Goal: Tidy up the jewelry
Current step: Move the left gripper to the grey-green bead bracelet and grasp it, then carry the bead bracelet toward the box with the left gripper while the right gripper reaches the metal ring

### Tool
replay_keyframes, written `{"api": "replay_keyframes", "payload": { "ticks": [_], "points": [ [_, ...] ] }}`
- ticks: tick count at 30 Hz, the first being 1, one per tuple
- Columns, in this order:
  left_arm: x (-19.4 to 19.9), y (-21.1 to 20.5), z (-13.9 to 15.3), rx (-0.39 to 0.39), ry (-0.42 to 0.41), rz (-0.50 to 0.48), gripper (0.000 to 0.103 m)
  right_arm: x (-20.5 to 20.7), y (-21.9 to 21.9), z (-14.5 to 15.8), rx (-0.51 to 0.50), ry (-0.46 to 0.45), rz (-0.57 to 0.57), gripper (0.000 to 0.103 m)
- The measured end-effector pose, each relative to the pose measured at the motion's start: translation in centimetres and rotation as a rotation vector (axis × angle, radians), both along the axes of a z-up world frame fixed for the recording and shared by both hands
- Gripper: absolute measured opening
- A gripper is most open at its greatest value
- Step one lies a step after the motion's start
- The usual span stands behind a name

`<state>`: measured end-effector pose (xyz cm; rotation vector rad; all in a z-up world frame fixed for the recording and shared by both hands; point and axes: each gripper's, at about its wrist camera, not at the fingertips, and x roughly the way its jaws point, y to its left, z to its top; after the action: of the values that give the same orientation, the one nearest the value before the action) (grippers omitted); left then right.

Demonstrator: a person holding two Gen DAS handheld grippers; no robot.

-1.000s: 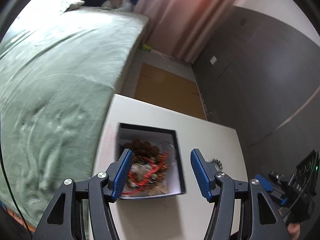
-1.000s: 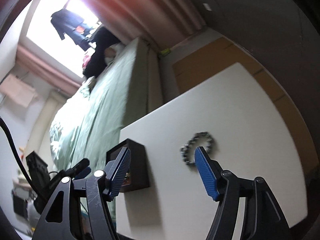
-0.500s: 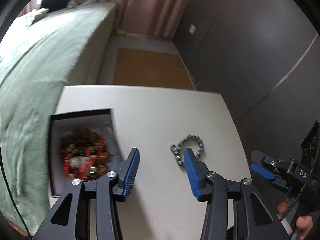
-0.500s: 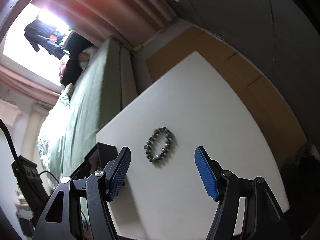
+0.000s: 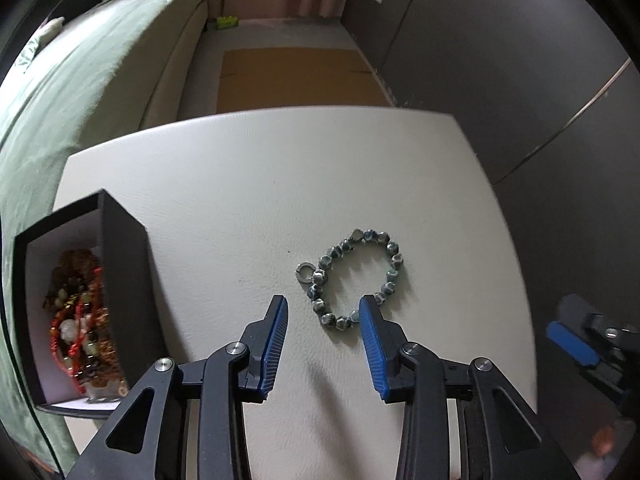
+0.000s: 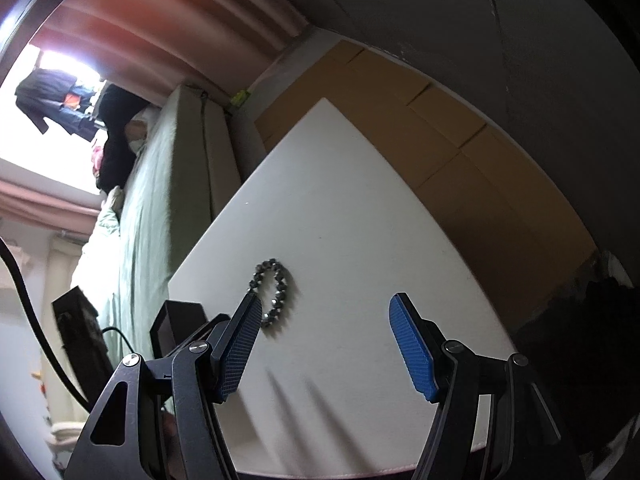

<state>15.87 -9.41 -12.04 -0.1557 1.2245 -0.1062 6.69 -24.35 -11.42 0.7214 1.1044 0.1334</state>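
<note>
A grey-blue beaded bracelet [image 5: 356,280] lies flat on the white table [image 5: 280,184], with a small metal ring [image 5: 305,271] at its left side. My left gripper [image 5: 323,320] is open, just short of the bracelet's near edge. A black jewelry box [image 5: 120,280] with a white lining stands at the table's left and holds several red, brown and pale bead strings [image 5: 80,320]. In the right wrist view the bracelet [image 6: 272,292] lies ahead and left of my open, empty right gripper [image 6: 324,320], and the box [image 6: 176,324] shows behind its left finger.
A bed with a green cover [image 5: 80,80] runs along the left of the table. Brown floor panels [image 5: 296,76] lie beyond the far edge. A dark wall [image 5: 500,60] stands to the right. My right gripper's blue pad [image 5: 572,344] shows at the table's right edge.
My left gripper swung right from over the jewelry box to the bracelet and came closer to it. My right gripper tilted and drew back a little; the bracelet now sits left of it.
</note>
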Motion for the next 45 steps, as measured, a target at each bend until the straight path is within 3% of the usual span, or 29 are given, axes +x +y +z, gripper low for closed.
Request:
{"api": "replay_keyframes", "payload": {
  "ticks": [7,13,24,36,45],
  "points": [
    [0.7,-1.1,-1.4,0.054,0.004,0.019,0.039,0.1,-0.2,-0.1,0.003,0.007,0.0,0.067],
    [0.3,-2.3,-1.3,0.035,-0.012,-0.009,0.008,0.2,0.0,-0.4,-0.002,0.022,0.009,0.067],
    [-0.7,-1.2,-0.4,-0.083,-0.027,-0.04,0.008,0.1,0.2,-0.3,-0.033,0.024,0.002,0.067],
    [-1.9,2.3,6.0,-0.177,-0.131,-0.027,0.008,0.7,1.8,-0.2,-0.052,0.027,0.029,0.067],
    [-3.6,7.3,8.3,-0.268,-0.209,0.042,0.008,1.7,5.0,-0.2,-0.108,-0.002,0.135,0.067]
  ]
}}
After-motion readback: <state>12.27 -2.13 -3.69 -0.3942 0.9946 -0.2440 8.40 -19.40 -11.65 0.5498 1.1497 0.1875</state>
